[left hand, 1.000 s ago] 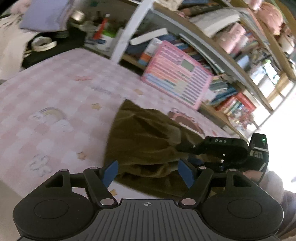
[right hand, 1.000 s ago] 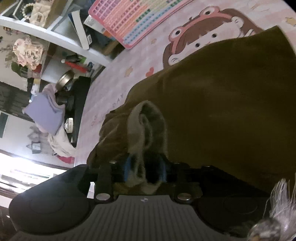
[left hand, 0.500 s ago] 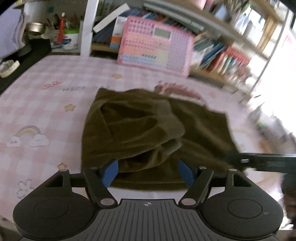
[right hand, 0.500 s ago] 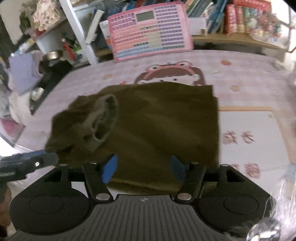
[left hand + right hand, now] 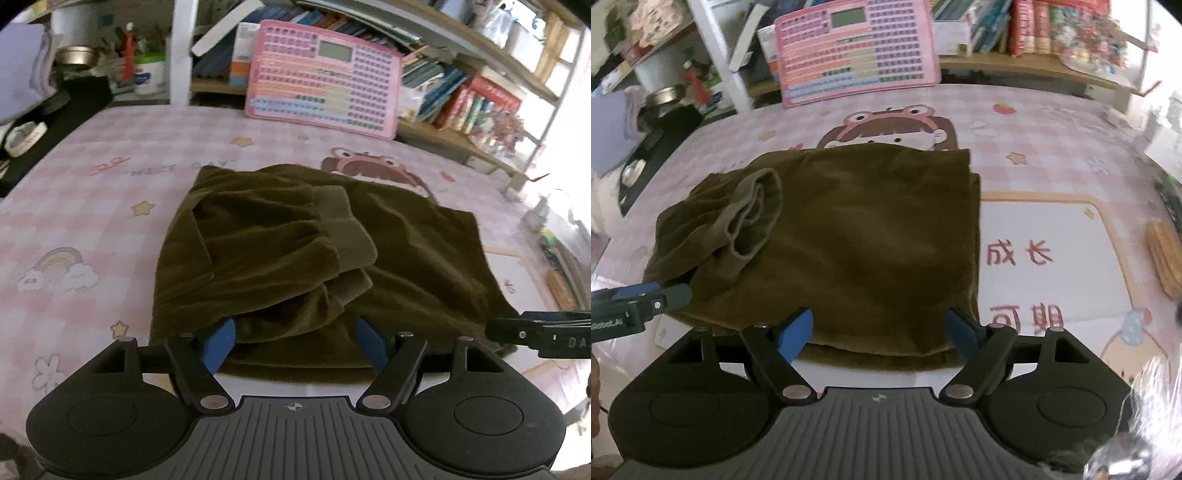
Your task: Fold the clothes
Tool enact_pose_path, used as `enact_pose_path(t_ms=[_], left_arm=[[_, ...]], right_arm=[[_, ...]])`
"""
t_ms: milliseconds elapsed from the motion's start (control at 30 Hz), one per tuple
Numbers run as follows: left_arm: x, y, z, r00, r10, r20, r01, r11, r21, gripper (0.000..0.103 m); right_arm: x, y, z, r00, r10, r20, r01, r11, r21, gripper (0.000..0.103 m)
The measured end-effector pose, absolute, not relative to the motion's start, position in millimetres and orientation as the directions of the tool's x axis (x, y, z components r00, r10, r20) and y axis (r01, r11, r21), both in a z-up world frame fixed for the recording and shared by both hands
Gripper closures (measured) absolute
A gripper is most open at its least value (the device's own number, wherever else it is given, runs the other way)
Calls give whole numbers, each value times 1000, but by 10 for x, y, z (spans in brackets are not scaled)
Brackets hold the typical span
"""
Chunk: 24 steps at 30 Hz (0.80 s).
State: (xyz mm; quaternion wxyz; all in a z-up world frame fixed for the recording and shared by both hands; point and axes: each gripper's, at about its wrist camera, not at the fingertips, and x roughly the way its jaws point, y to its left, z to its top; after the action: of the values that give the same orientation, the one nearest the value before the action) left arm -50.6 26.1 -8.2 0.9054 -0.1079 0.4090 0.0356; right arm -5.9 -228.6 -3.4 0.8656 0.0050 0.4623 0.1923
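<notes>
Olive-green garment (image 5: 295, 258) lies folded at frame centre on the pink checked mat (image 5: 92, 192), cuffed sleeve piled on top. Left hand-held gripper (image 5: 295, 341) at bottom centre, jaws spread wide, empty, at the near hem. Right hand-held gripper (image 5: 879, 334) likewise spread, empty, bottom centre.

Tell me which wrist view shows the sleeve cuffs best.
Left wrist: both ribbed cuffs lie stacked mid-frame on the olive garment, close and sharp. Right wrist shows the cuffs farther off at left, bunched and harder to separate.
</notes>
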Motion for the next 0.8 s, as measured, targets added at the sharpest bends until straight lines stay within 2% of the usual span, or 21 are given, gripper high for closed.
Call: enact_pose_path(t_ms=[300,567,800], left_arm=[[-507,-235,-67,640,140,-756,-360,924,-133,27],[-589,-951,-151,572,266,-776,-469,882,-43,21],[-664,-1252,-132,527,335,-781,-536,844,1,16]], right_arm=[[342,-2567,-6,450,442,-776,-510,840,183,20],[738,-3020,-159,321,534,-782,-586,761,279,19],[800,-3188,-227,230,586,-777,-642,691,331,19]])
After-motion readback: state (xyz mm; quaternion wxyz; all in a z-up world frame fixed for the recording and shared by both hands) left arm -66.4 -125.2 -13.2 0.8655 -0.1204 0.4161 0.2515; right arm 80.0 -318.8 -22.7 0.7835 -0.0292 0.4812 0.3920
